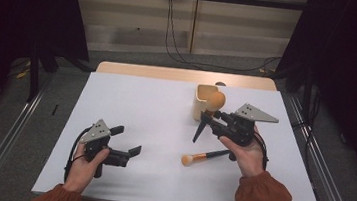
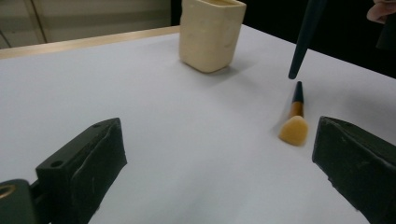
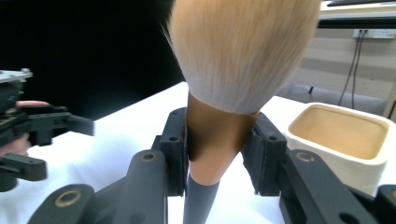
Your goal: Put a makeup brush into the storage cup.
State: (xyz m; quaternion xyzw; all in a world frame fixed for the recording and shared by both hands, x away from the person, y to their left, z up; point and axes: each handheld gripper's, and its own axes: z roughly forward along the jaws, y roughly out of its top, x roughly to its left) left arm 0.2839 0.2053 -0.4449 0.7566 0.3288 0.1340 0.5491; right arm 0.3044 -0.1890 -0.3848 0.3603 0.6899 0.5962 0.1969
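- White table (image 1: 130, 105), dark curtains either side, cables on floor behind.
- R gripper (image 1: 211, 118): jaws clamped on copper ferrule of big brush (image 3: 219, 93), bristles up, dark handle pointing down, held above table just beside cream cup (image 1: 203, 100).
- L gripper (image 1: 129, 140): jaws wide apart, nothing between, low over table at left.
- Small brush (image 1: 203, 157) lies flat on table near R hand, bristles toward L gripper.

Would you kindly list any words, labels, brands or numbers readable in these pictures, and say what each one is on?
None can be read. The cream cup, the large brush held in the right gripper, the small brush and the white table bear no visible print.
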